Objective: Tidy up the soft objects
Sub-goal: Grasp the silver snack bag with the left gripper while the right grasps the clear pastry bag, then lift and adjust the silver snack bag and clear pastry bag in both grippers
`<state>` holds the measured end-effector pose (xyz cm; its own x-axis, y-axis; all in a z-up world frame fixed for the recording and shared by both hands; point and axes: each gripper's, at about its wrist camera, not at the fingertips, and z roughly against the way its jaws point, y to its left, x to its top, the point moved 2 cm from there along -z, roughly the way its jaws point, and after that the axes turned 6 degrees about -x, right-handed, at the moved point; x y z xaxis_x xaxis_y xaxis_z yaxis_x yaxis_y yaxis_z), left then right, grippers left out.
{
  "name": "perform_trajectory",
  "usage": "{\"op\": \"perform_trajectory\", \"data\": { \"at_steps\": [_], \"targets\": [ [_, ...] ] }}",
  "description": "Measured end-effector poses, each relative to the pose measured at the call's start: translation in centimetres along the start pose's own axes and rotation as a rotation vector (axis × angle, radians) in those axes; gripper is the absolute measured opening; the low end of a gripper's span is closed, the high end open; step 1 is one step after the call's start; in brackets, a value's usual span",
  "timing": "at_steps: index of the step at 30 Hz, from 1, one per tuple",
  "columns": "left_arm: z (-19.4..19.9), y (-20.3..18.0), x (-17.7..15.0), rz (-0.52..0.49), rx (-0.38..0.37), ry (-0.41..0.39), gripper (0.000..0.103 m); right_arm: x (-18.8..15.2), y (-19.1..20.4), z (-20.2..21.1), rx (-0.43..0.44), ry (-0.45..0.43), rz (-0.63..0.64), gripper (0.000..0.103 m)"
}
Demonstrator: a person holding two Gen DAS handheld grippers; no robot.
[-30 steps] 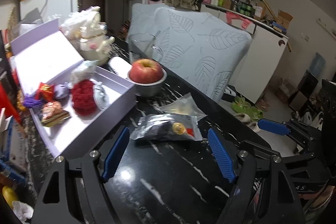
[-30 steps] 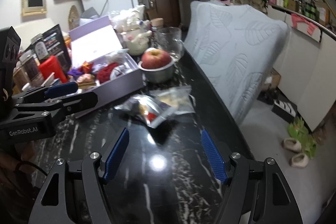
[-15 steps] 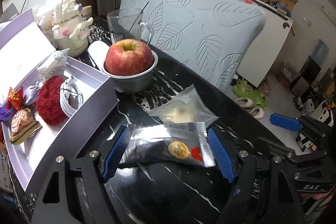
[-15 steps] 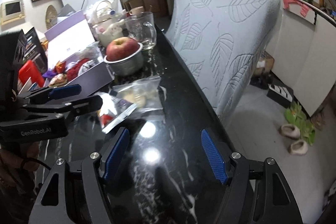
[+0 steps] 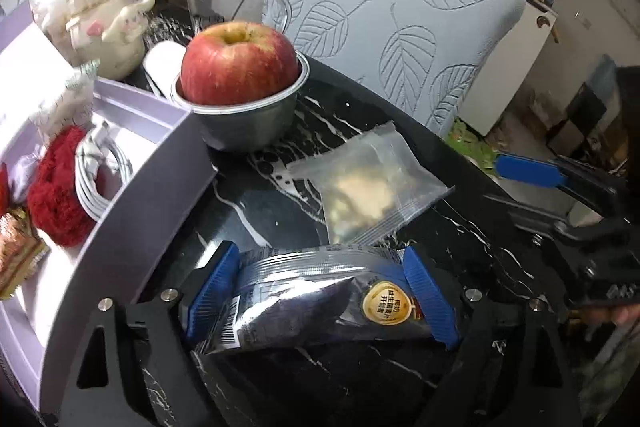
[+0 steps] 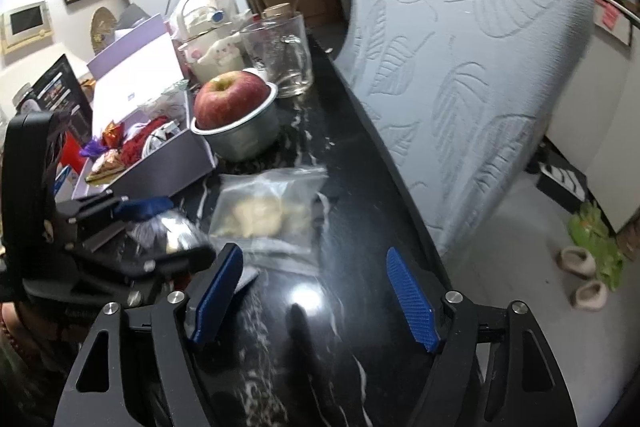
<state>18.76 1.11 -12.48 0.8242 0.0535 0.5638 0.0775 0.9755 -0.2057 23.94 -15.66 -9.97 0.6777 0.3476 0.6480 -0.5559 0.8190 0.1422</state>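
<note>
— Silver-and-black foil snack packet [image 5: 320, 297] with a round gold seal: where does it lie?

— Flat on the black marble-veined bench [image 5: 360, 379], crosswise between the blue pads of the left claw [image 5: 322, 297]. Both pads stand at its two ends, and the jaws are opening; I cannot tell whether they press it.

— And the right claw [image 6: 310, 297]?

— Spread, also opening, with only bare bench between its blue pads. The left claw sits just beside its left finger.

— What lies past the foil packet?

— A clear plastic bag of pale crumbly pieces [image 5: 368, 187], flat on the bench, just beyond it. Farther on stands a small metal bowl [image 5: 248, 123] carrying a red apple [image 5: 240, 63]. Left of the bowl is an open lilac box [image 5: 132, 187] holding a red fuzzy ball [image 5: 56, 195] and a coiled white cable [image 5: 100, 175].

— Behind those?

— A glass mug [image 6: 280, 59] and a cream cartoon-figure jar [image 5: 100, 27], with a pale blue leaf-embossed chair back [image 5: 400, 19] alongside the bench edge.
</note>
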Motion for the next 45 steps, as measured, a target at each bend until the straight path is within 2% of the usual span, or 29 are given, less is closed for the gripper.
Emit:
{"op": "perform_trajectory", "data": {
  "at_steps": [5, 10, 12, 16, 20, 22, 23, 27, 32, 39, 42, 45],
  "targets": [
    [0.3, 1.3, -0.6, 0.023, -0.050, 0.009, 0.087, 1.4, 1.3, -2.3, 0.030, 0.038, 0.046, 0.078],
    [0.9, 2.0, -1.2, 0.014, -0.054, 0.021, 0.087, 2.5, 2.6, -4.2, 0.042, 0.068, 0.076, 0.078],
    [1.4, 2.5, -1.6, 0.022, -0.046, 0.028, 0.087, 3.1, 2.9, -4.7, 0.054, 0.072, 0.067, 0.083],
    [2.6, 3.9, -2.9, 0.048, -0.039, 0.023, 0.087, 3.8, 3.5, -5.8, 0.072, 0.097, 0.038, 0.084],
    [3.5, 4.1, -4.1, 0.048, -0.033, 0.015, 0.087, 3.7, 4.7, -7.4, 0.033, 0.128, 0.074, 0.084],
    [3.8, 3.9, -4.6, 0.034, -0.021, 0.018, 0.087, 3.3, 5.4, -7.9, -0.001, 0.133, 0.112, 0.082],
    [4.1, 3.8, -5.0, 0.028, -0.017, 0.018, 0.087, 3.1, 5.9, -7.7, -0.006, 0.119, 0.140, 0.076],
    [5.0, 3.8, -6.2, 0.007, -0.008, 0.014, 0.087, 1.6, 7.5, -6.8, 0.047, 0.115, 0.198, 0.067],
    [6.5, 4.1, -7.6, 0.021, -0.002, -0.004, 0.087, -0.9, 10.0, -5.0, 0.071, 0.122, 0.252, 0.067],
    [10.2, 3.3, -9.3, 0.014, 0.036, -0.068, 0.087, -4.1, 12.4, -2.8, 0.115, 0.118, 0.280, 0.067],
    [11.2, 2.9, -10.1, 0.019, 0.049, -0.079, 0.087, -5.2, 13.3, -1.9, 0.160, 0.122, 0.282, 0.067],
    [11.8, 3.2, -10.9, 0.037, 0.058, -0.087, 0.087, -6.4, 14.0, -1.0, 0.166, 0.121, 0.284, 0.067]
  ]
}}
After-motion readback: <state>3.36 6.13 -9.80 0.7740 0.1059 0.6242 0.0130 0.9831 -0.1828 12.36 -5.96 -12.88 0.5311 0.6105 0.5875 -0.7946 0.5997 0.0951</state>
